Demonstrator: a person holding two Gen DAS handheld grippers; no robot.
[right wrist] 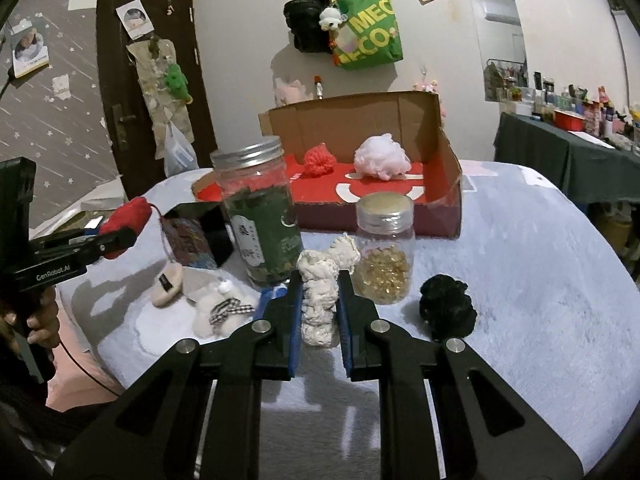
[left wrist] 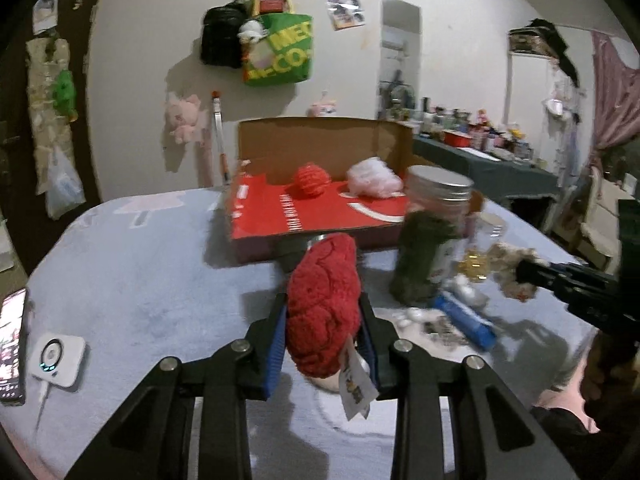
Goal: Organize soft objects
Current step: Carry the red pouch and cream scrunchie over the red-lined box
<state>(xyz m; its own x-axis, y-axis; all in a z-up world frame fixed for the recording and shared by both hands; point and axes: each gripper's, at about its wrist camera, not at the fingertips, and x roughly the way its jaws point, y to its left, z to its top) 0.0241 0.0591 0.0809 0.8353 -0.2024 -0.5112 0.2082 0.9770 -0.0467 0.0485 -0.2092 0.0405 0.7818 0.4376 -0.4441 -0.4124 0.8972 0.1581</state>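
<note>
Red knit scrunchie (left wrist: 322,304) is pinched in the left hand-held gripper (left wrist: 323,312), lifted off the pale blue bed (right wrist: 540,264). Right hand-held gripper (right wrist: 320,300) is clamped on a cream scrunchie (right wrist: 320,292), just near of the two jars. Cardboard box (right wrist: 400,120) sits far behind with a red one and a white one inside.

A tall jar (right wrist: 258,216) of dark green leaves with a metal screw lid is standing upright near the middle of the pale blue plush cover (right wrist: 540,280) — beside it a smaller jar (right wrist: 385,248) of amber capsules is sitting. A blue tube (left wrist: 464,322) is lying behind the tall jar. Near the cover's left edge a phone (left wrist: 12,344) and a white square device (left wrist: 58,360) are resting. A green tote bag (right wrist: 366,32) and a black bag (right wrist: 306,26) are hanging on the wall — a dark door (right wrist: 148,80) is standing left.
</note>
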